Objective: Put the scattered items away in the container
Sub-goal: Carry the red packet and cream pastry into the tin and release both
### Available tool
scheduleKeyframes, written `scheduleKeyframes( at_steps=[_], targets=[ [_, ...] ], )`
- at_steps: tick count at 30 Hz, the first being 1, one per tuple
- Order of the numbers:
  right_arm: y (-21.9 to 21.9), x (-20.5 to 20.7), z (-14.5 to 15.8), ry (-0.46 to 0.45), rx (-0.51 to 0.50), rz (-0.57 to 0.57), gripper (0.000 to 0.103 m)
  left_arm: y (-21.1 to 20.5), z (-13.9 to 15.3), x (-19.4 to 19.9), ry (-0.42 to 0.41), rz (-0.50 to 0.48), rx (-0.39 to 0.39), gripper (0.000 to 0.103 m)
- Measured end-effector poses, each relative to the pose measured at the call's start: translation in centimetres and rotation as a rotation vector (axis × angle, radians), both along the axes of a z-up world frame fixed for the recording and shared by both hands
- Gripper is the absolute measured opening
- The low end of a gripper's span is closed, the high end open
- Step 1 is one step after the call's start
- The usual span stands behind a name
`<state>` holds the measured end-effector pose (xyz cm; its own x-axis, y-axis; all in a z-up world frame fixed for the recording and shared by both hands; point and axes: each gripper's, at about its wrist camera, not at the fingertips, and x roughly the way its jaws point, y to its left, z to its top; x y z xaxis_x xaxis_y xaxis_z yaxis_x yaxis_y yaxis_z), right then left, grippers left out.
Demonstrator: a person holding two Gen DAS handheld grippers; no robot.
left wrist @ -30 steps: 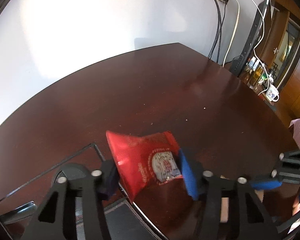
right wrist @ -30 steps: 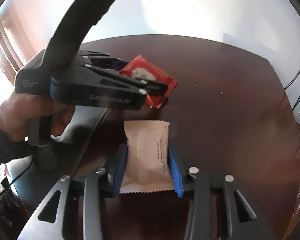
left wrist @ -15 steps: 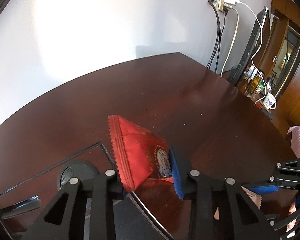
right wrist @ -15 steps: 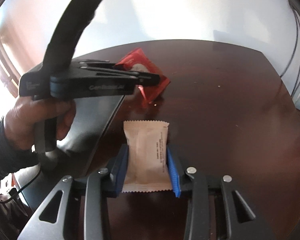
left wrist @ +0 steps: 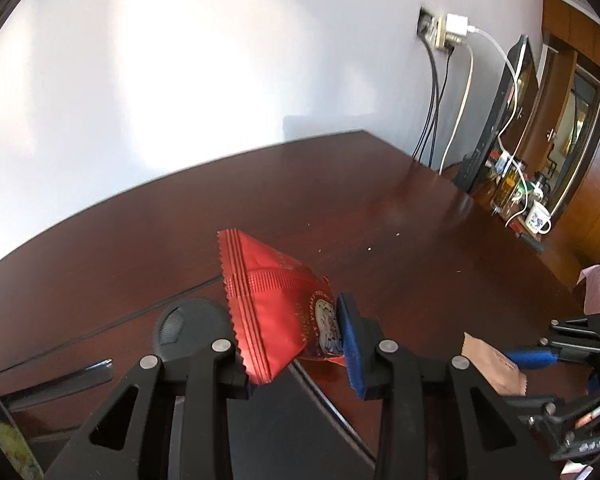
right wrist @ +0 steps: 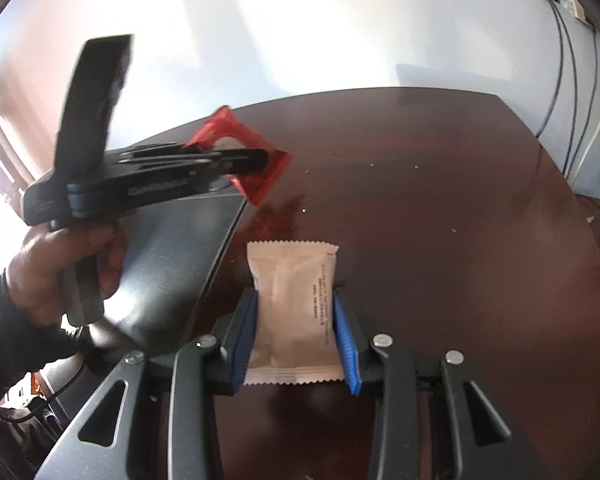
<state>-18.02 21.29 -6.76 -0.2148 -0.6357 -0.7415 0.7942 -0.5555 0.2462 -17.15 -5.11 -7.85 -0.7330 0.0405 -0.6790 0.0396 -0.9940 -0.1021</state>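
My left gripper point(left wrist: 298, 354) is shut on a red snack packet point(left wrist: 278, 308), which hangs tilted just above the dark wooden table point(left wrist: 340, 200). From the right wrist view the same red packet point(right wrist: 244, 148) sits in the left gripper point(right wrist: 260, 160), raised off the table. My right gripper point(right wrist: 296, 340) is shut on a white snack packet point(right wrist: 294, 300), its blue pads pressing both sides. The white packet point(left wrist: 494, 364) and the right gripper point(left wrist: 530, 358) show at the lower right of the left wrist view. A dark smooth panel point(right wrist: 172, 260) lies below the left gripper.
A round black grommet point(left wrist: 192, 320) and a thin seam mark the table's left part. Cables point(left wrist: 456, 112) hang from a wall socket, beside a monitor point(left wrist: 500, 112), bottles and a mug point(left wrist: 538, 220). A pink cloth point(left wrist: 598, 288) lies at the right edge. A hand point(right wrist: 60, 260) grips the left tool.
The left gripper closed tighter on the red packet and lifted it off the table, tilting it upward. The right gripper kept its hold on the white packet and barely moved.
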Motion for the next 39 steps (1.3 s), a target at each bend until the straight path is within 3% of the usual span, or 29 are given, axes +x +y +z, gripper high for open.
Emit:
scheduleKeyframes(
  at_steps=[10, 17, 23, 27, 32, 39],
  targets=[
    [0.0, 4.9, 5.7, 0.089, -0.117, -0.013, 0.037, -0.3, 8.2, 12.9, 0.171, 0.049, -0.010, 0.036],
    [-6.0, 11.6, 11.4, 0.159, -0.217, 0.129, 0.037, -7.6, 12.0, 23.7, 0.213, 0.240, -0.110, 0.036],
    [-13.5, 17.9, 13.8, 0.176, -0.248, 0.275, 0.037, -14.4, 11.0, 30.8, 0.198, 0.439, -0.129, 0.036],
    [-18.6, 22.1, 14.2, 0.185, -0.224, 0.361, 0.037, -17.3, 9.1, 33.3, 0.173, 0.513, -0.105, 0.036],
    [-24.8, 25.8, 11.5, 0.171, -0.158, 0.447, 0.037, -19.5, 6.7, 34.3, 0.132, 0.548, -0.080, 0.036],
    [-28.8, 29.4, 7.8, 0.206, -0.052, 0.509, 0.041, -20.8, 4.7, 33.9, 0.109, 0.563, -0.027, 0.037]
  ],
)
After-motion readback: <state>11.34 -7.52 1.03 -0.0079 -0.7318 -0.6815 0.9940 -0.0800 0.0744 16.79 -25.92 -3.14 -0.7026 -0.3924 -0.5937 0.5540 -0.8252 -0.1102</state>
